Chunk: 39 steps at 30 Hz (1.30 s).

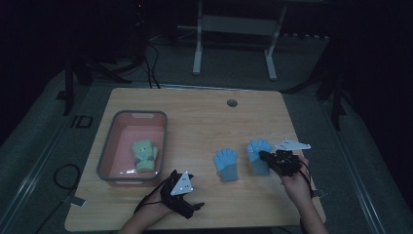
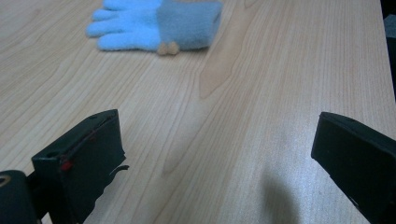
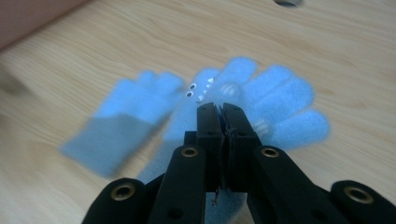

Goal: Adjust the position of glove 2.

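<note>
Here, in the high view, the right gripper (image 1: 265,157) sits at the lower right of the frame, its jaws pressed together on a light blue glove (image 1: 257,155) lying on the wooden table (image 1: 204,117). The right gripper view shows the black jaws nipping the fleece near the middle of this glove (image 3: 275,107), whose fingers fan toward the upper right of that frame; small eye-like decorations sit just above the jaw tips.

A second blue glove (image 1: 226,164) lies just to the left of the held one, apart from it, its long axis running up and down the frame with fingers toward the top. A pink plastic bin (image 1: 111,146) stands at the left of the frame, well apart from the gloves. A green glove with a bear face (image 1: 145,155) lies inside it.

The left gripper (image 1: 181,191) rests at the bottom centre, between bin and gloves. In the left gripper view its jaws stand spread wide over bare wood, with the second blue glove (image 2: 156,25) ahead at the upper left.

If the held glove is bound for the bin, its path would likely cross over the other blue glove and near the left gripper.
</note>
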Tool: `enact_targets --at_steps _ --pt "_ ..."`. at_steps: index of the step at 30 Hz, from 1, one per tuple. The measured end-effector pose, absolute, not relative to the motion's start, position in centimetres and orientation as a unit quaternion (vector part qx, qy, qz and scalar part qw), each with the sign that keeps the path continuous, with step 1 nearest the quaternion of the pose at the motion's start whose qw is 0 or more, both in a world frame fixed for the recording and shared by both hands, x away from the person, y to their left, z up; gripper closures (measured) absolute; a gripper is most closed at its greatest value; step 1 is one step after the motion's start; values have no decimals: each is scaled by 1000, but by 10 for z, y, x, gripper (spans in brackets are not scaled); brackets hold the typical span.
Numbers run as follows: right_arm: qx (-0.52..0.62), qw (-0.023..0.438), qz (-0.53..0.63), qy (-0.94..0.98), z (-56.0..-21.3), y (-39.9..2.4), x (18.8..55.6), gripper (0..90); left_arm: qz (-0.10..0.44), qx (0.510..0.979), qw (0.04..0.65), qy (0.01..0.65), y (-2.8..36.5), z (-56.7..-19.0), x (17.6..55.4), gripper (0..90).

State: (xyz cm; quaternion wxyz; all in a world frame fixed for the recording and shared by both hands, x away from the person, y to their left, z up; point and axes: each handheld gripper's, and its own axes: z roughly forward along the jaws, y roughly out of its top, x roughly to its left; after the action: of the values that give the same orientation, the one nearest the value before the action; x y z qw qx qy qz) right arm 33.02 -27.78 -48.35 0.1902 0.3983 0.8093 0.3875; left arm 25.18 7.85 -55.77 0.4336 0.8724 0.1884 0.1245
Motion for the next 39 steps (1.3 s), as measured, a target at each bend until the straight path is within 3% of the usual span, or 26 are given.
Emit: enact_targets --at_steps 17,39 --pt "329 125 395 849 -493 -194 332 868 130 875 428 187 78 -558 252 25" --pt "342 99 351 866 -536 -186 348 849 134 874 426 192 78 -557 252 25"
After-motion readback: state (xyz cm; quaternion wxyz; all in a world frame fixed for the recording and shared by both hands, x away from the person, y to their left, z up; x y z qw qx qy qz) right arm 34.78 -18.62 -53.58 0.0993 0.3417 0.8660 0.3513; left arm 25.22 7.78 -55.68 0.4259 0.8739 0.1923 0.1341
